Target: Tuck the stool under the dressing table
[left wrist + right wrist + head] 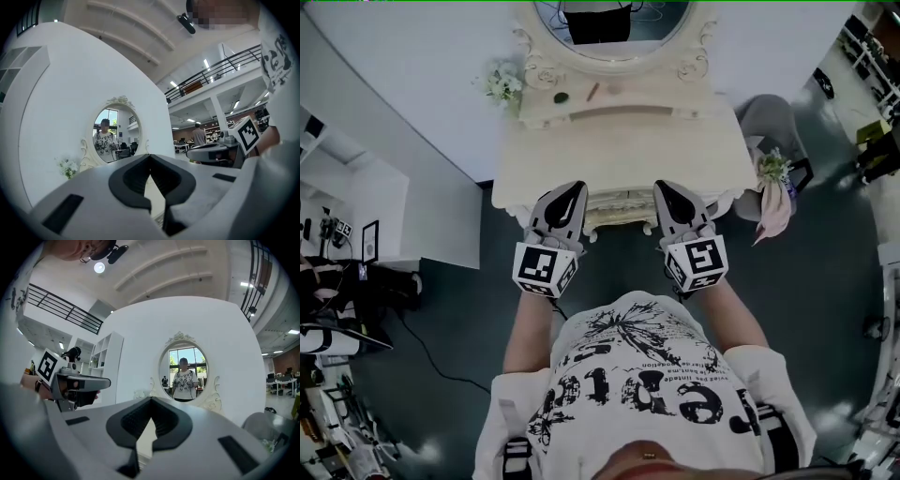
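Held the left gripper (pixel 571 190) and the right gripper (pixel 671 190), two grey-and-black tools, side by side at the front edge of one cream carved dressing table (pixel 619 150). Kept both pairs of jaws closed tip to tip on nothing. Counted one oval mirror (pixel 614 28) and one white flower spray (pixel 500 82). Could not tell the stool from the carved front beneath.

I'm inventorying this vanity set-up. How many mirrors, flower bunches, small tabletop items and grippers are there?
Oval mirror: 1
Flower bunches: 2, white bunch, pink-wrapped bunch
Small tabletop items: 2, dark green item, reddish stick
Grippers: 2, left gripper, right gripper
Total: 7
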Motion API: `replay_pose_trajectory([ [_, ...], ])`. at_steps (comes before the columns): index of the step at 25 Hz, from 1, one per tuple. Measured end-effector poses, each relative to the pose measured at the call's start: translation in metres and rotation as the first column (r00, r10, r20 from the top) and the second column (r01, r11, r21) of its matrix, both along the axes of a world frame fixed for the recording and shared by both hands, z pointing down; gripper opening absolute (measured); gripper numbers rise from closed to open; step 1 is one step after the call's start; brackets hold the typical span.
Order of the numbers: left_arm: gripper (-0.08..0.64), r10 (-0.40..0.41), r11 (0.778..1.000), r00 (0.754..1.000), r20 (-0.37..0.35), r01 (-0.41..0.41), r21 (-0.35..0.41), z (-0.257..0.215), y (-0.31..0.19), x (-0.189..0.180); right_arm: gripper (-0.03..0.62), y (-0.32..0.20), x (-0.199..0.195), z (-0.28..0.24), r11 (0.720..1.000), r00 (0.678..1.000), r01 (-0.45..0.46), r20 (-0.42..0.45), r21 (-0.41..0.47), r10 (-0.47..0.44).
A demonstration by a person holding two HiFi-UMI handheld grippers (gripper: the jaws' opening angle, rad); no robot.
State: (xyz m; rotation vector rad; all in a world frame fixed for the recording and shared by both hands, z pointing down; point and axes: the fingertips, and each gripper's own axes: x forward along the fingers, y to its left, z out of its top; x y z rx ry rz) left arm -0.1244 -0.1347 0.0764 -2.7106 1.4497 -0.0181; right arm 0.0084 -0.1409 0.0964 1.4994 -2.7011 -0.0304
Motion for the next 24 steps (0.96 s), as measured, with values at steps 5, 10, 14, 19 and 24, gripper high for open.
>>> replay_pose_trajectory([
  [5,0.02,0.01,1.0,1.0,-0.012,-0.01,0.007,-0.003,-0.001,0.008,0.017,0.0,0.004,0.001,1.0,1.0,-0.009,0.002,-0.005,0.009],
  [10,0.02,0.017,1.0,1.0,-0.003,-0.017,0.004,-0.001,0.001,0.016,0.017,-0.001,0.014,0.002,1.0,1.0,-0.025,0.017,-0.017,0.025],
  [14,0.02,0.013,1.0,1.0,0.001,-0.013,0.005,-0.003,0.001,0.017,0.017,-0.001,0.02,0.002,0.999,0.999,-0.035,0.037,-0.026,0.036],
  [19,0.02,-0.005,1.0,1.0,-0.017,0.005,0.011,-0.005,0.001,0.014,0.017,0.0,0.022,0.003,0.999,0.999,-0.031,0.034,-0.02,0.031],
  [24,0.02,-0.012,1.0,1.0,-0.009,0.013,0.01,-0.006,0.003,0.013,0.017,0.003,0.021,0.005,0.999,0.999,-0.023,0.047,-0.028,0.024],
])
